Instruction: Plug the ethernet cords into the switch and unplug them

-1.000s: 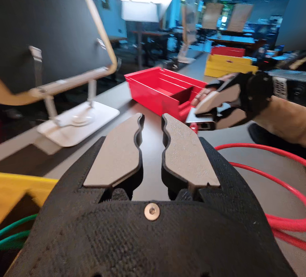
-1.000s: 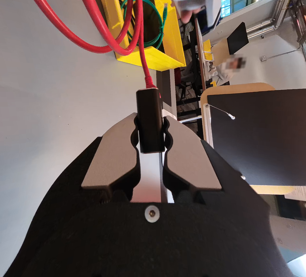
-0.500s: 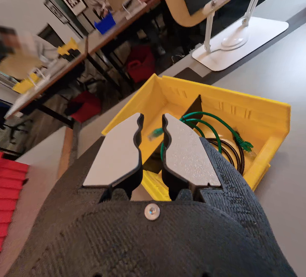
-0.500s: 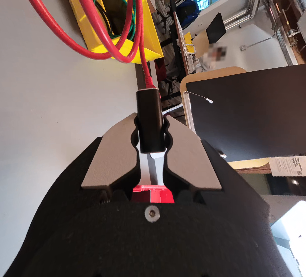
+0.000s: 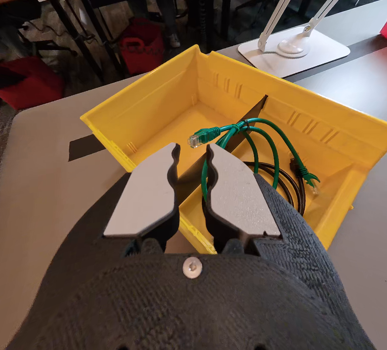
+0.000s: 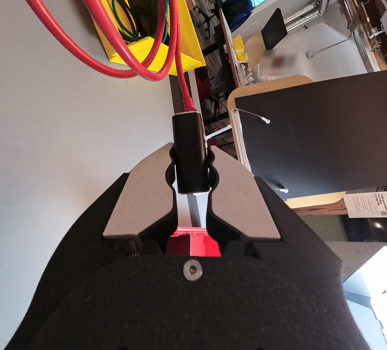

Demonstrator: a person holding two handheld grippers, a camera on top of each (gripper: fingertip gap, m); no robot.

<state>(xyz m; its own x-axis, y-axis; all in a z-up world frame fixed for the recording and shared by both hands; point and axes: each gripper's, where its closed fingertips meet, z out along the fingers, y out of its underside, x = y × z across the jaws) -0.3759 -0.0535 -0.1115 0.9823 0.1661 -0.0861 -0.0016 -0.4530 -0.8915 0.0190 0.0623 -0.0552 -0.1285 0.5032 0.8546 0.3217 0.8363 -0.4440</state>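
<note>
My right claw [image 6: 191,169] pinches the switch [image 6: 189,155] lengthwise, red cord [image 6: 184,88] plugged into its far end; left claw [image 5: 193,148] spread above the green cord [image 5: 211,132].

Yellow bin [image 5: 146,107], white lamp base [image 5: 293,57], grey table [image 5: 41,151]

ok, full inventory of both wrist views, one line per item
yellow bin: 1, yellow, on the table, black divider inside
green cord: 1, green, coiled in the bin, one plug raised
black cord: 1, black, in the bin under the green one
red cord: 1, red, looped on the table, plugged into the switch
switch: 1, black
stand: 1, white, behind the bin
left gripper: open, above the bin
right gripper: shut on the switch
</note>
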